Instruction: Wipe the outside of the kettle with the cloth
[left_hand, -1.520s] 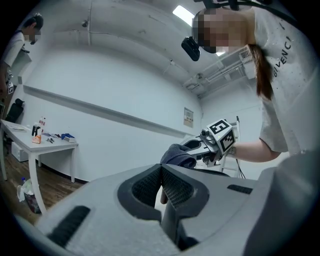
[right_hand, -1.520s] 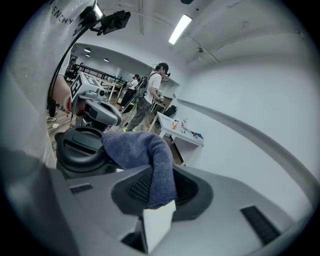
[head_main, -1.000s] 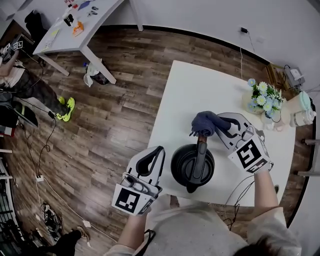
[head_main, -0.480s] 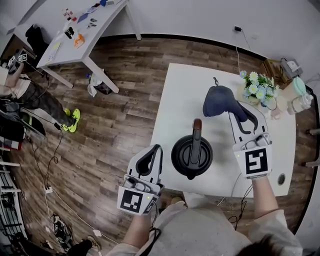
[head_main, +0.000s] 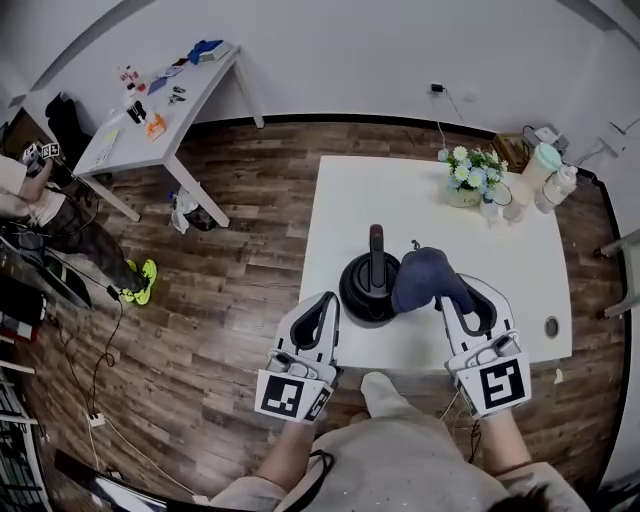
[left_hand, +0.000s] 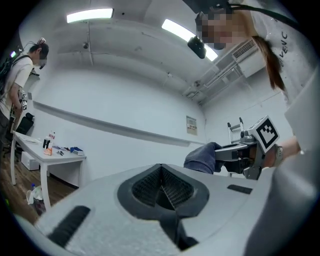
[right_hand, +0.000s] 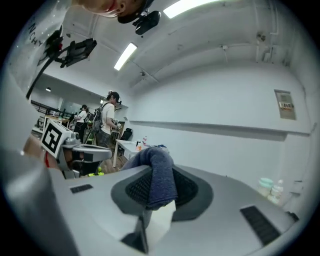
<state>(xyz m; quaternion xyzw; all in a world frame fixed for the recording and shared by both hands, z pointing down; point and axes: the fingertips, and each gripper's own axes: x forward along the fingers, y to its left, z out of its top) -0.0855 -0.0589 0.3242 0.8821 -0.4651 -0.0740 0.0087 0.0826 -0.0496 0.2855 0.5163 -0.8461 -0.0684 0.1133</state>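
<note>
While our right gripper (head_main: 452, 298) pinched the limp dark-blue cloth (head_main: 422, 279) beside the smooth black kettle (head_main: 360, 292), our empty left gripper (head_main: 322, 304) was closed; its top handle (head_main: 376, 250) looked safest to steady.

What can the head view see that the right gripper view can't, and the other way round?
Only the head view shows the black kettle standing on the white table, along with the flowers and the wooden floor. Only the right gripper view shows the ceiling lights and a wall sign. Both show the blue cloth clamped in the right gripper, and the left gripper nearby.
</note>
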